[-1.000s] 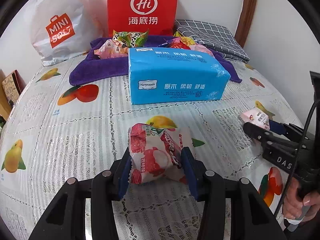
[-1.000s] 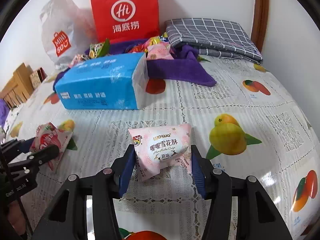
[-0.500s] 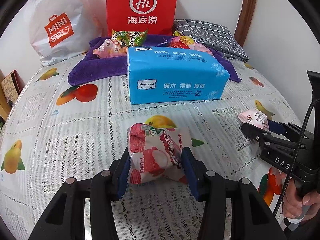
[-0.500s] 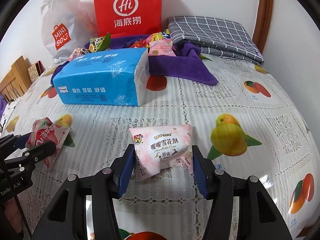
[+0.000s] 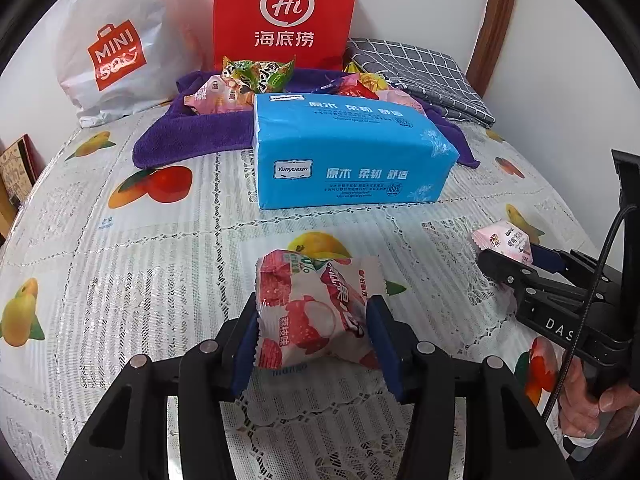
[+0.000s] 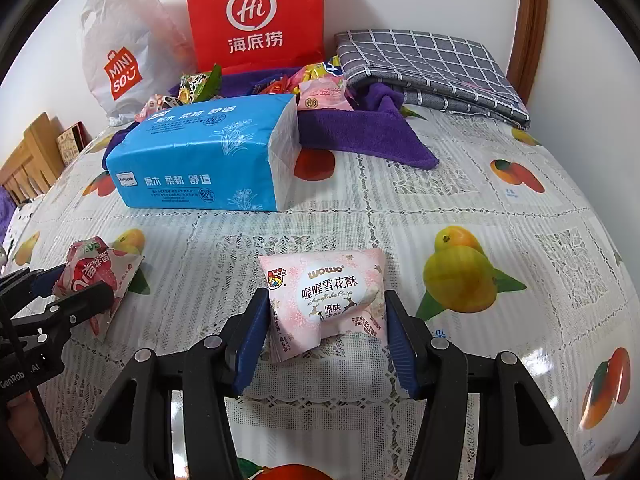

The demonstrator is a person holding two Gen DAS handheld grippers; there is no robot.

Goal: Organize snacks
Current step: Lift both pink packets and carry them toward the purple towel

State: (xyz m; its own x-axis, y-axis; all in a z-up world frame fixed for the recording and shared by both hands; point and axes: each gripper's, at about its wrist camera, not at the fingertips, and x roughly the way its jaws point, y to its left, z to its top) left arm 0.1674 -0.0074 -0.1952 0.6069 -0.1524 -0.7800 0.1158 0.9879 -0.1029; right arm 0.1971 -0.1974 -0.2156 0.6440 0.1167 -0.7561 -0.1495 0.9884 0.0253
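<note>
On the counter [image 5: 120, 264], in front of the tissue pack [image 5: 348, 152], each claw straddles one snack. The left claw [image 5: 316, 320] is opening around the lychee packet [image 5: 312, 312], which sags onto the cloth, seemingly being set down. The right claw [image 6: 326, 324] stands released, its pads beside the pink crisp packet [image 6: 328, 300] lying flat. Both probably start a sorted row. More snacks [image 5: 256, 76] sit behind on the purple towel [image 5: 192, 136], half hidden by the pack and hard to identify.
</note>
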